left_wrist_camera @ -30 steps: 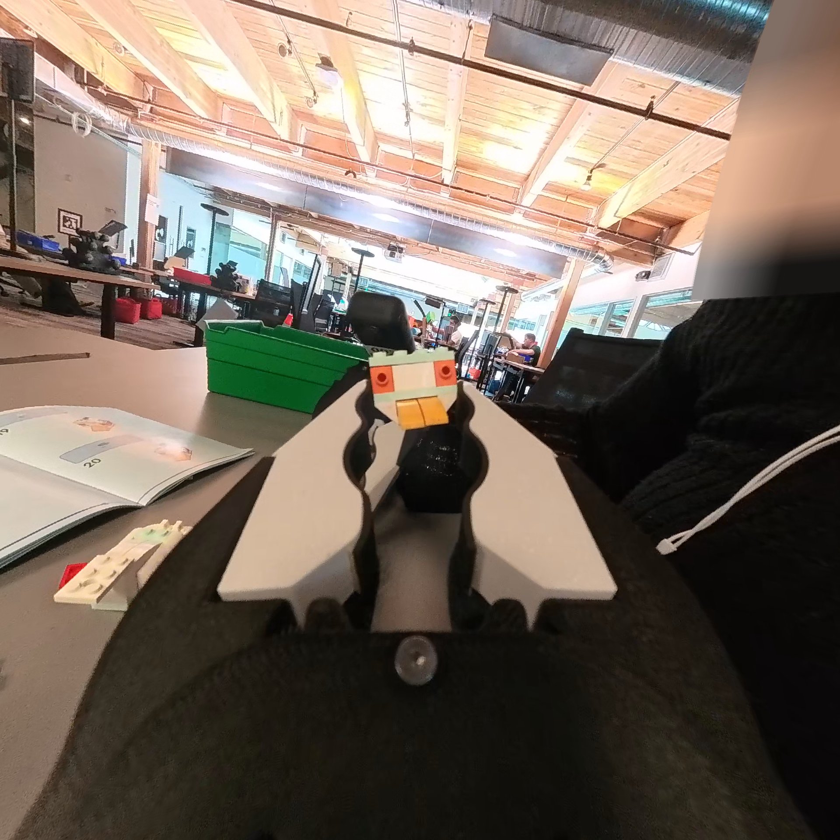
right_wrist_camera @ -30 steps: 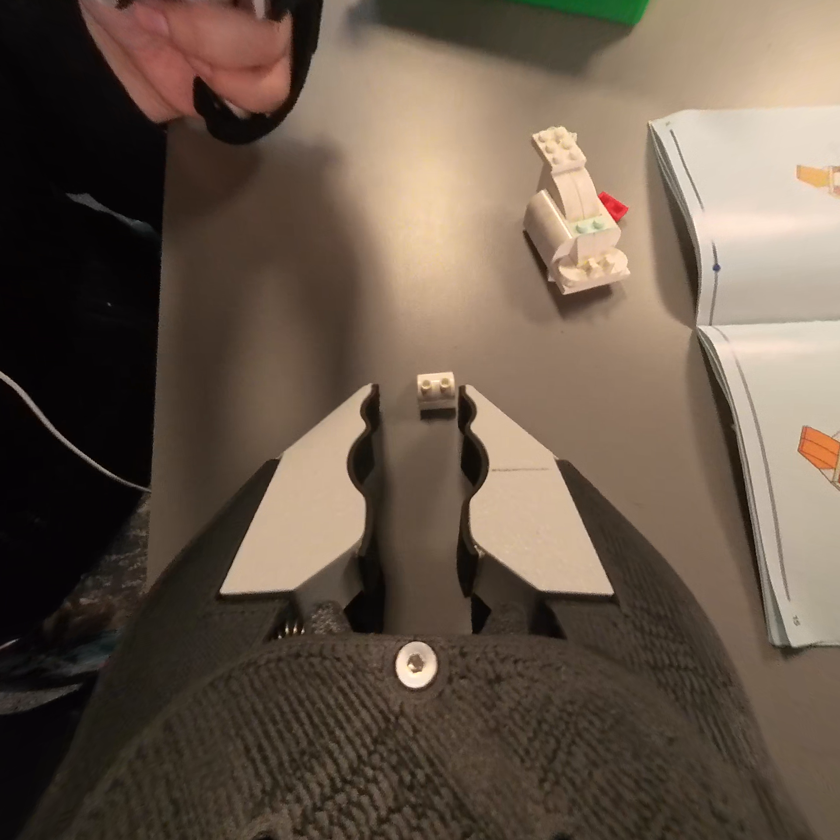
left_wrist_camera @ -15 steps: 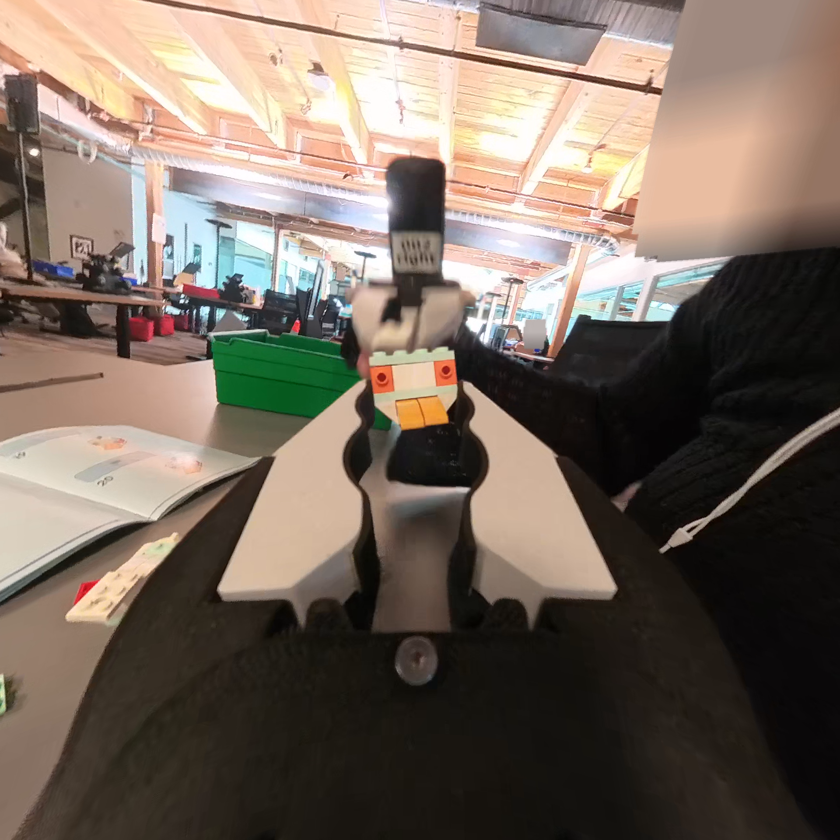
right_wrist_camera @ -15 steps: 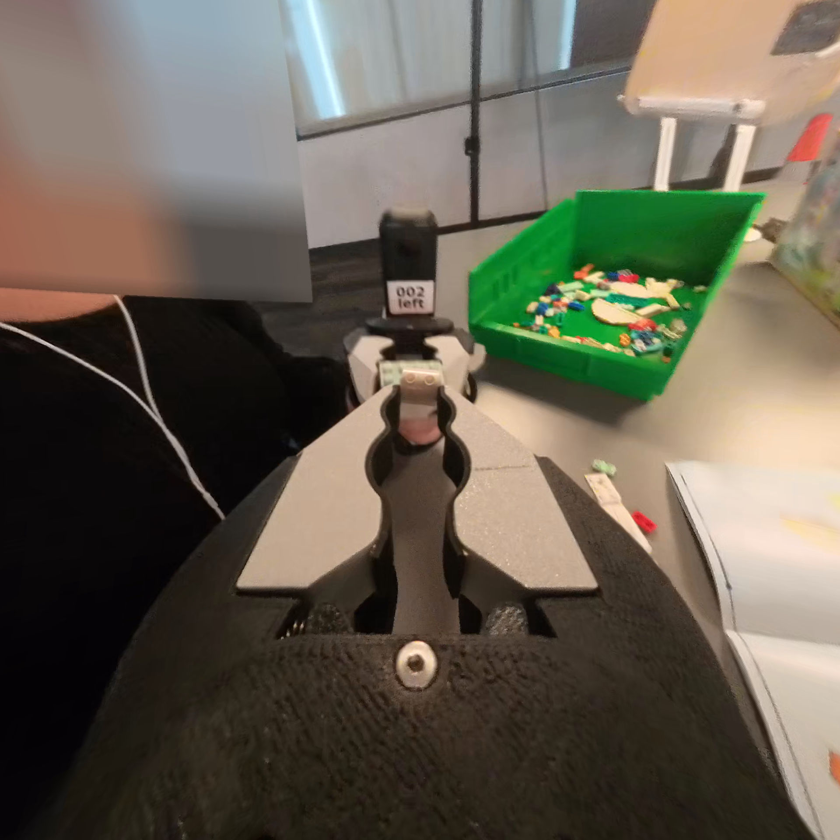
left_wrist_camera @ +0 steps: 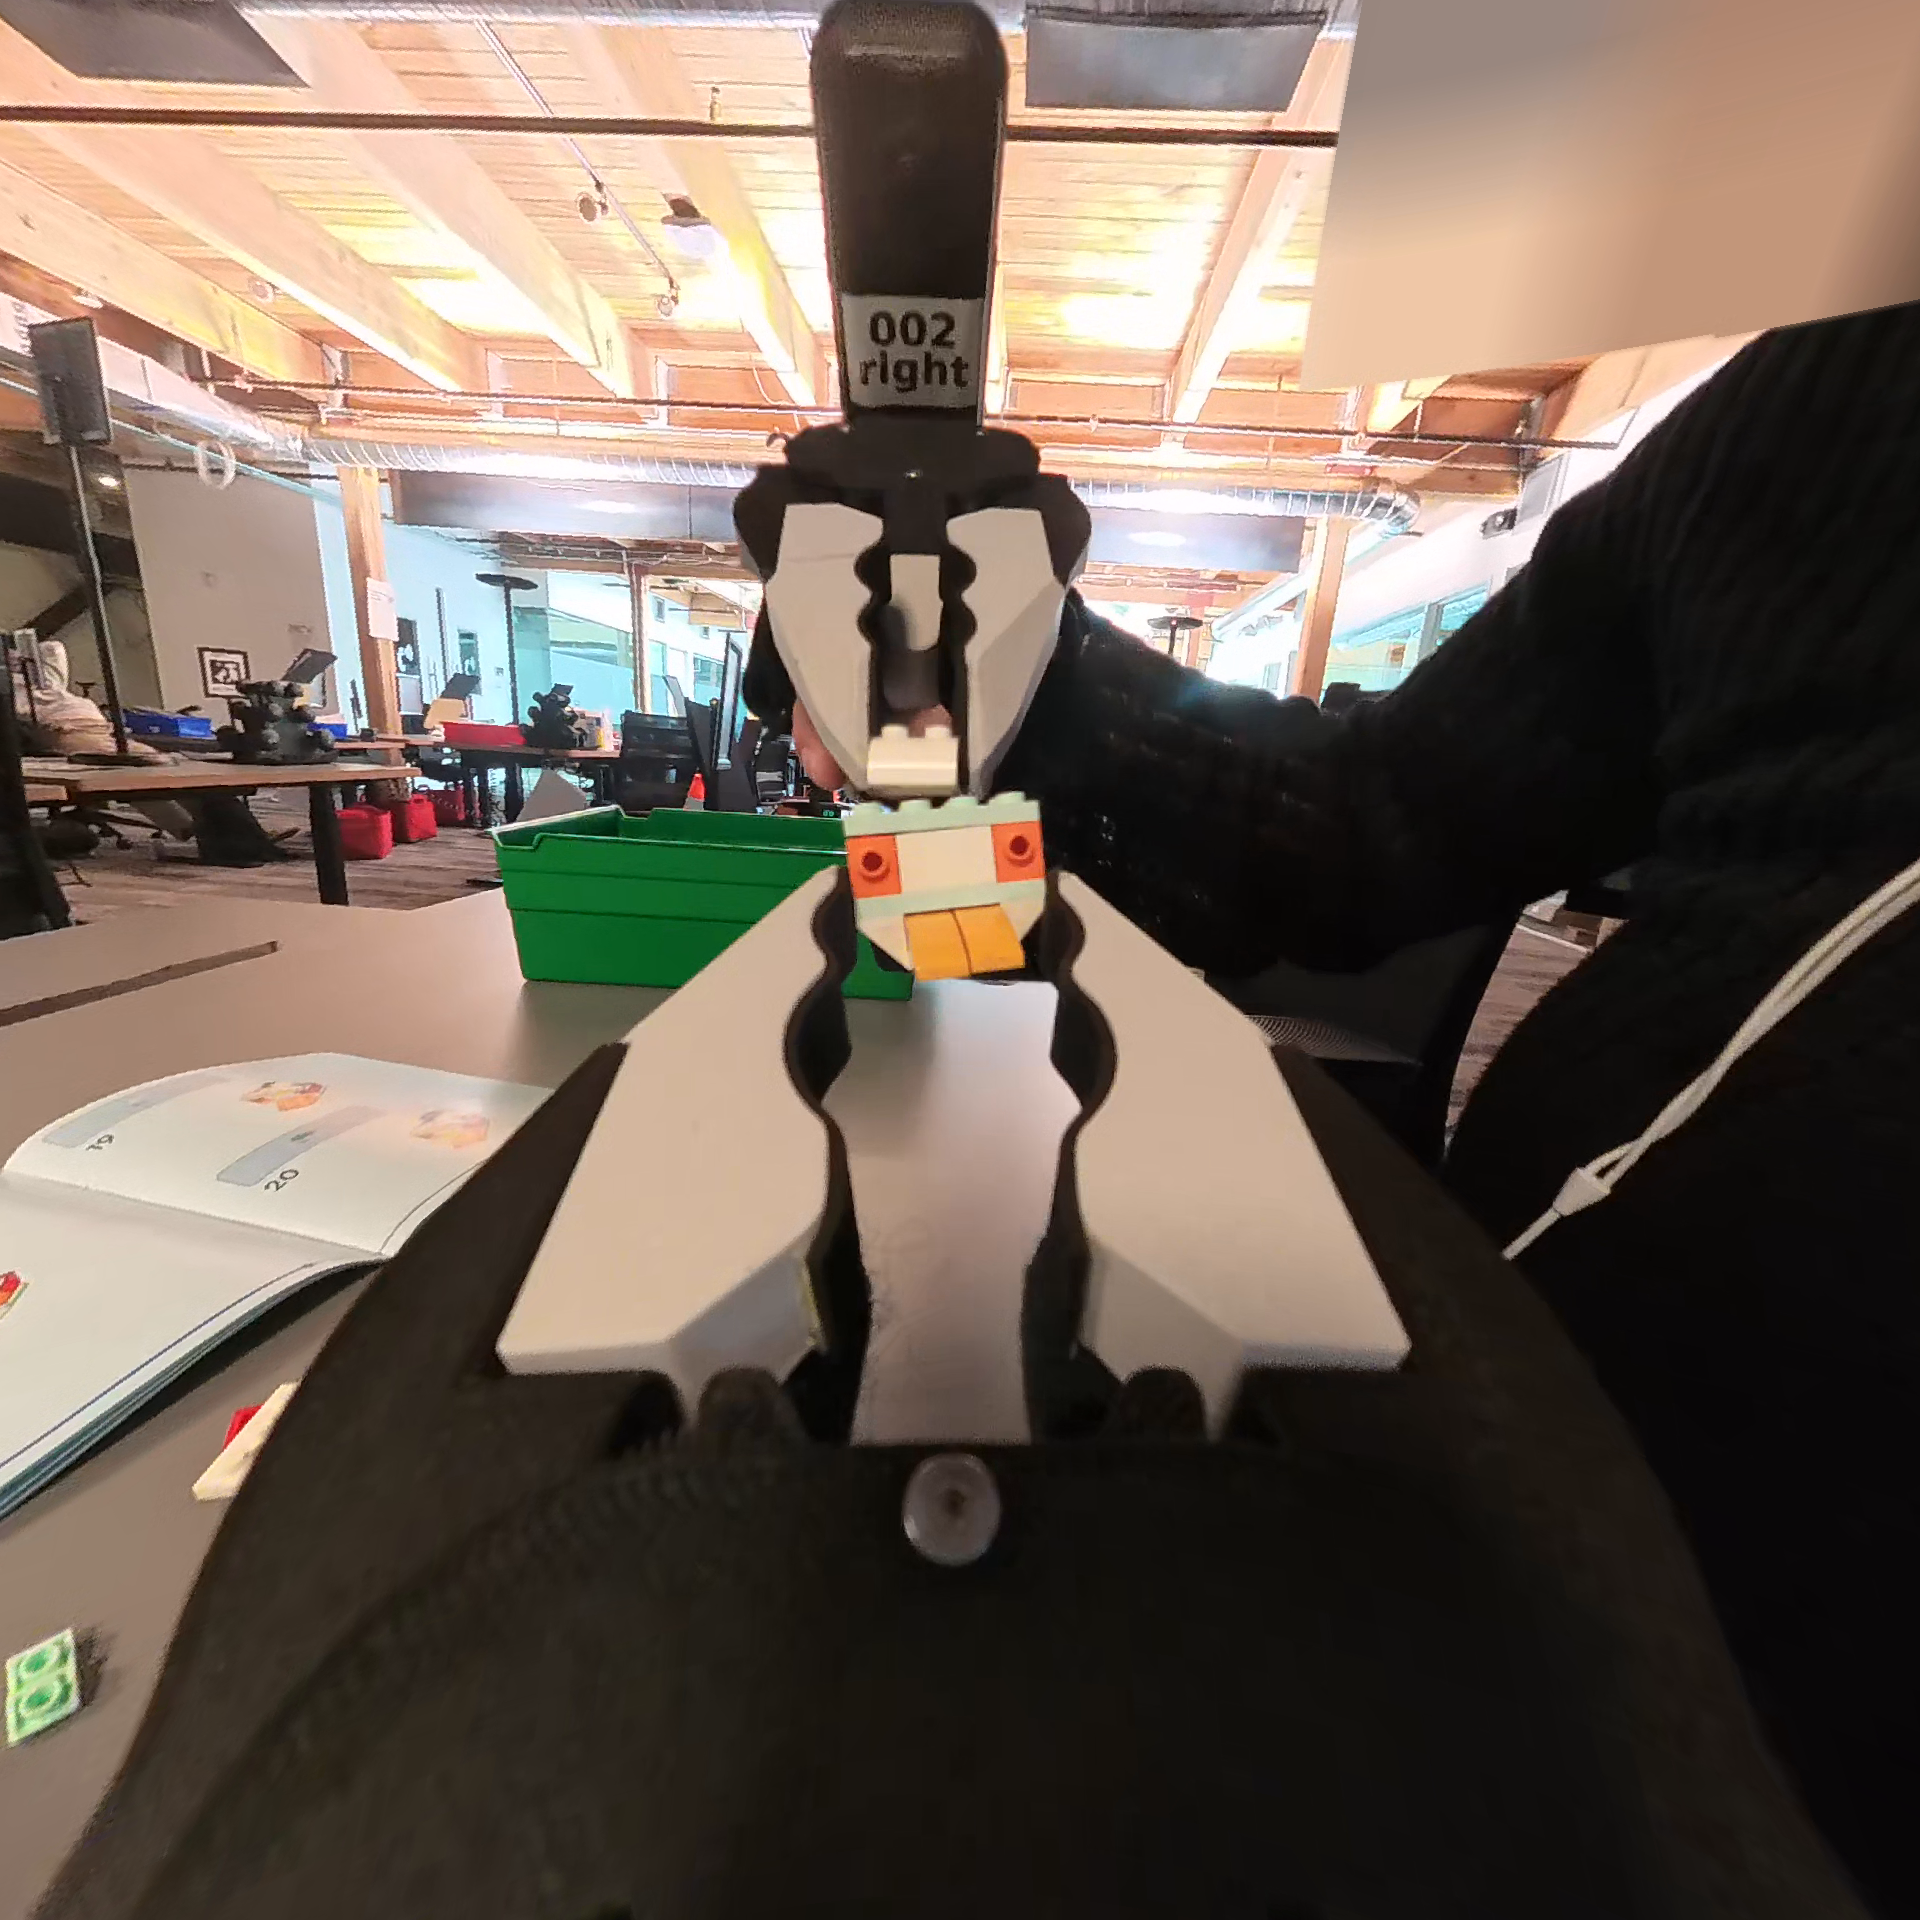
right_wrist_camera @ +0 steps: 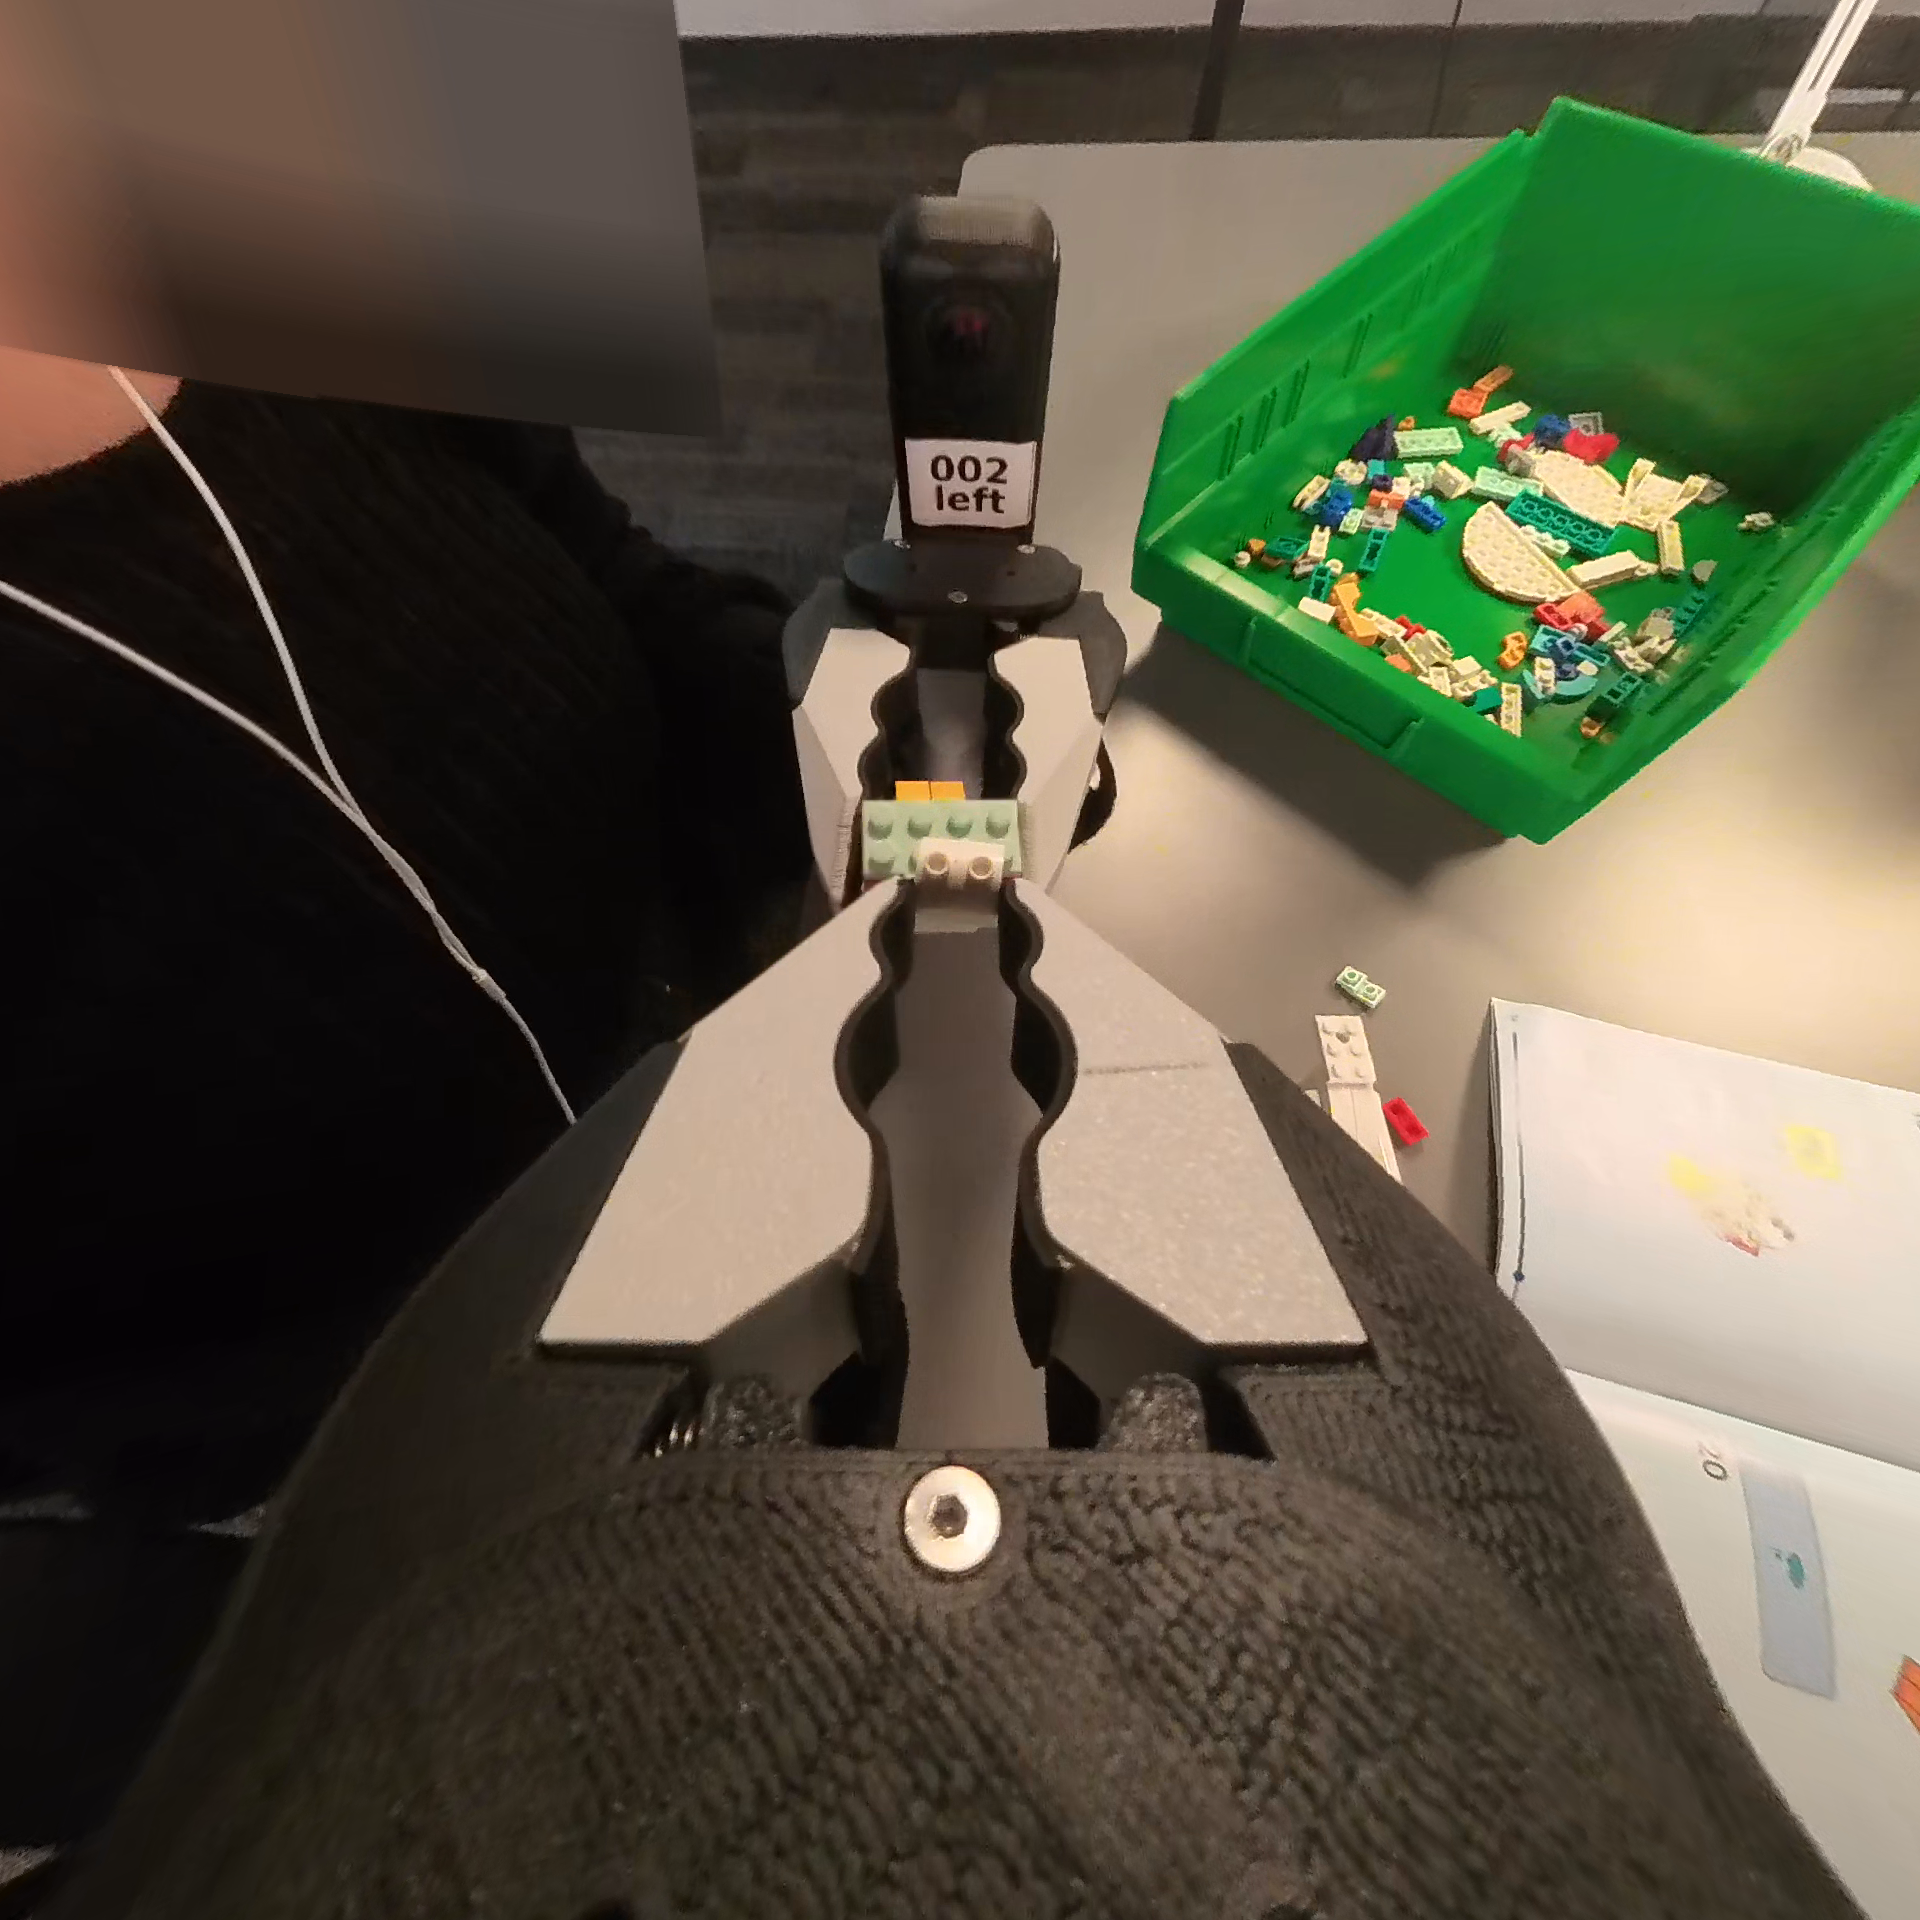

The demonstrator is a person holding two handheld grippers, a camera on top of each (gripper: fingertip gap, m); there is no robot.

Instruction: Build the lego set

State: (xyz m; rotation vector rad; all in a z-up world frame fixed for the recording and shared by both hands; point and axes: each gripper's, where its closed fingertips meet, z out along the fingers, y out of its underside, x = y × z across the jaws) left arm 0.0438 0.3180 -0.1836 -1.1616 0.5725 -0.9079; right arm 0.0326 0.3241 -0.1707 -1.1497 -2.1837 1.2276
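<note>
My left gripper [left_wrist_camera: 948,902] is shut on a small lego head [left_wrist_camera: 945,891] of pale green and white bricks with two orange eyes and a yellow beak, held up above the table. My right gripper [right_wrist_camera: 958,883] is shut on a small white brick [right_wrist_camera: 958,864] with two studs. It holds the white brick right at the studded pale green top of the head [right_wrist_camera: 940,831]. In the left wrist view the right gripper [left_wrist_camera: 914,764] faces me and its white brick [left_wrist_camera: 912,758] sits just above the head.
A green bin [right_wrist_camera: 1558,499] with several loose bricks stands on the grey table [right_wrist_camera: 1299,810]. An open instruction booklet [right_wrist_camera: 1704,1247] lies at the right. A white lego piece [right_wrist_camera: 1351,1091], a red brick [right_wrist_camera: 1405,1120] and a pale green plate [right_wrist_camera: 1361,987] lie beside it. A person in black sits close. Both grippers' tips are close together, under 4 cm apart. About 15 centimeters separates my left fingertips from the white lego piece [right_wrist_camera: 1351,1091].
My right gripper closed on the white brick on the table, lifted it and brought it to the top of the head held by my left gripper. The left gripper stayed closed on the head.
</note>
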